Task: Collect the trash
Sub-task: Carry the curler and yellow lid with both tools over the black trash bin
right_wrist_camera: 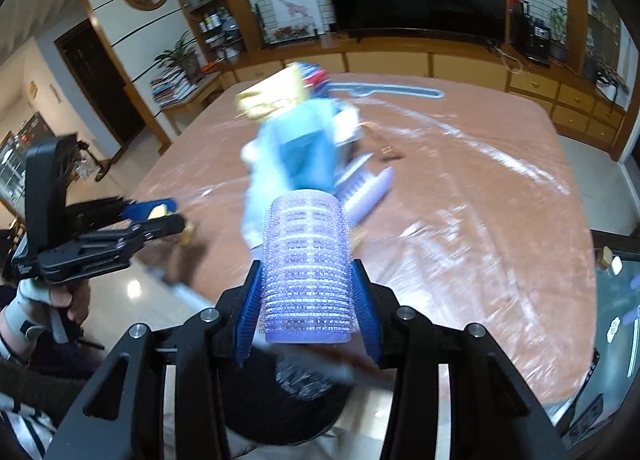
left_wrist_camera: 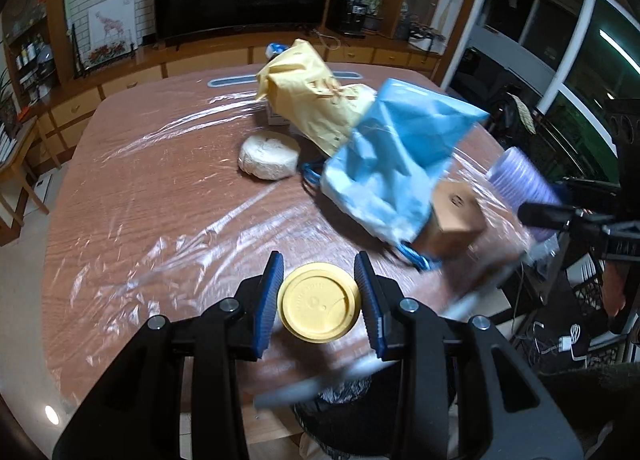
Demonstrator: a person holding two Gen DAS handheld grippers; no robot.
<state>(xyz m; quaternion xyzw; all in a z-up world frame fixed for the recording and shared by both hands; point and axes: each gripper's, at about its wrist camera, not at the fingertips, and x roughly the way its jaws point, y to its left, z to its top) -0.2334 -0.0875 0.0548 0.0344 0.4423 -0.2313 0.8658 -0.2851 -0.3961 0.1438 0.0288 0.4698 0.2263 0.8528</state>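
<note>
My left gripper point(left_wrist_camera: 319, 296) is shut on a round yellow cup lid point(left_wrist_camera: 319, 302) above the table's near edge; it also shows in the right wrist view point(right_wrist_camera: 160, 216). My right gripper point(right_wrist_camera: 306, 300) is shut on a purple hair roller point(right_wrist_camera: 306, 264), which also shows in the left wrist view point(left_wrist_camera: 520, 188). On the table lie a blue plastic bag point(left_wrist_camera: 396, 156), a yellow paper bag point(left_wrist_camera: 312, 100), a white paper wad point(left_wrist_camera: 268, 156) and a small brown box point(left_wrist_camera: 456, 216).
The brown table point(left_wrist_camera: 140, 188) is covered with clear plastic film. A dark bin opening point(right_wrist_camera: 288, 400) sits below the near edge, under both grippers. A TV and cabinets stand behind the table. A second purple roller point(right_wrist_camera: 368, 192) lies beside the blue bag.
</note>
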